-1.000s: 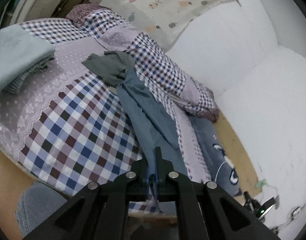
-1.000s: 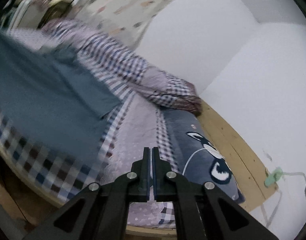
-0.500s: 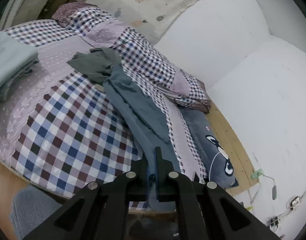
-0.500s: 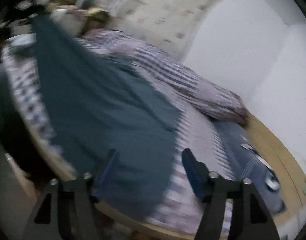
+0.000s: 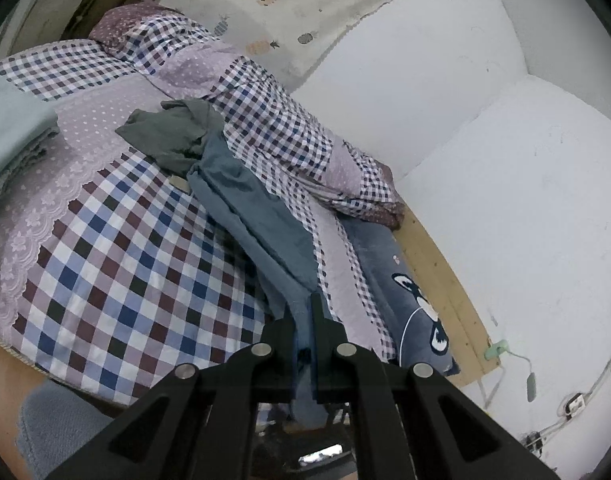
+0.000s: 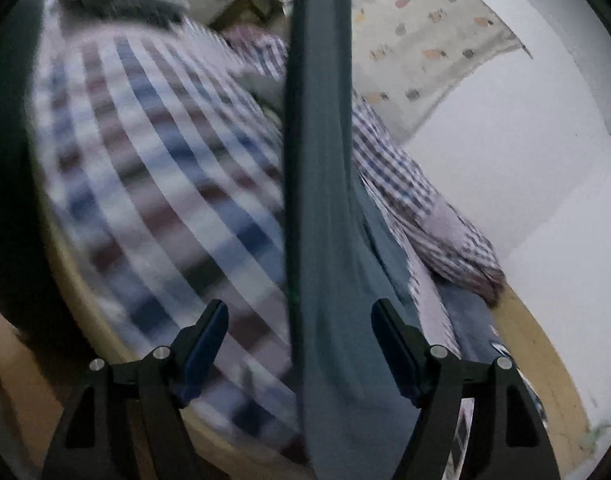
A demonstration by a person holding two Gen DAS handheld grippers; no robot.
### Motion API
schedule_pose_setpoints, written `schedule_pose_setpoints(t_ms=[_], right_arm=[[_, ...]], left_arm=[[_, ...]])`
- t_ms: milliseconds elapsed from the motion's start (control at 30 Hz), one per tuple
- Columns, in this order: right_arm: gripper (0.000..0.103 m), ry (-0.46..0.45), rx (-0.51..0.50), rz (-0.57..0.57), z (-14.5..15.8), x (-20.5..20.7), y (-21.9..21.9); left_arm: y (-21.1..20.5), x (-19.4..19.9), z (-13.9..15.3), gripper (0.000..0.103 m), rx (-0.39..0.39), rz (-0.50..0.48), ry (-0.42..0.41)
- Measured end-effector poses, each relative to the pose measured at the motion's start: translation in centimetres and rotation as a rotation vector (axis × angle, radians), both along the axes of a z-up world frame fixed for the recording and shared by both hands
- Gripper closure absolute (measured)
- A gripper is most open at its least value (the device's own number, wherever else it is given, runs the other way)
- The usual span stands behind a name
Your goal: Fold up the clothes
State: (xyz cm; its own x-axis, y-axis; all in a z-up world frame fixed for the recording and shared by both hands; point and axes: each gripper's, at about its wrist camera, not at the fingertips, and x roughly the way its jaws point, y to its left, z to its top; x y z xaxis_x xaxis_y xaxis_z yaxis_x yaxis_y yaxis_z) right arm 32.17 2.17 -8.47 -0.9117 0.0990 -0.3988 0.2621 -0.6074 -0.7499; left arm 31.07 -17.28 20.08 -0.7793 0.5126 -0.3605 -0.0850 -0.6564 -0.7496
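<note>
A long slate-blue garment (image 5: 245,208) runs across the checked bed from the crumpled grey garment (image 5: 173,136) to my left gripper (image 5: 304,316), which is shut on its near end. In the right wrist view the same blue garment (image 6: 325,240) hangs as a vertical band. It passes between the fingers of my right gripper (image 6: 299,316), whose jaws are opening wide and do not press on it. That view is blurred by motion.
A checked bedspread (image 5: 117,264) covers the bed. A folded pale-green stack (image 5: 9,132) lies at the left edge. A rolled checked quilt (image 5: 289,136) and a blue cartoon pillow (image 5: 405,292) lie along the white wall, beside a wooden bed frame (image 5: 445,280).
My right gripper went from shut to wide open and swung down toward the bed edge; the blue garment now hangs between its fingers. My left gripper kept its grip and rose slightly.
</note>
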Motion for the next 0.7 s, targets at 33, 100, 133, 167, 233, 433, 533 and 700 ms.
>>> schedule_pose_setpoints(t_ms=[33,100,133,167,233,433,533,700], right_arm=[[0.025,0.001,0.021,-0.036,-0.6,-0.6,0.9],[0.025,0.003,0.062,-0.101,-1.7,-1.7,3.0],[0.025,-0.005,0.082,-0.129,-2.1,-2.1,4.2],[0.025,-0.01,0.103,-0.154,-2.5,-2.5,5.3],[0.025,-0.004,0.153,-0.178,-2.8,-2.4,7.5],[0.026,-0.035,0.287,-0.224,-4.1,-1.6,13.8],[0.039,-0.059,0.298,-0.256,-4.2,-1.2,15.4],[0.08,-0.049,0.294,-0.233,-3.6,0.2,16.0]], left_arm=[[-0.2,0.0,-0.1,0.101,0.006,0.004,0.002],[-0.7,0.0,-0.2,0.101,0.016,0.013,0.004],[-1.0,0.0,-0.3,0.101,0.02,0.018,0.004],[-1.3,0.0,-0.5,0.101,0.025,0.024,0.002],[-1.8,0.1,-0.7,0.101,0.03,0.028,-0.004],[-2.4,-0.1,-1.8,0.101,0.025,0.028,-0.031],[-2.6,-0.3,-2.5,0.101,0.022,0.029,-0.054],[-2.5,-0.7,-2.8,0.101,0.009,0.033,-0.066]])
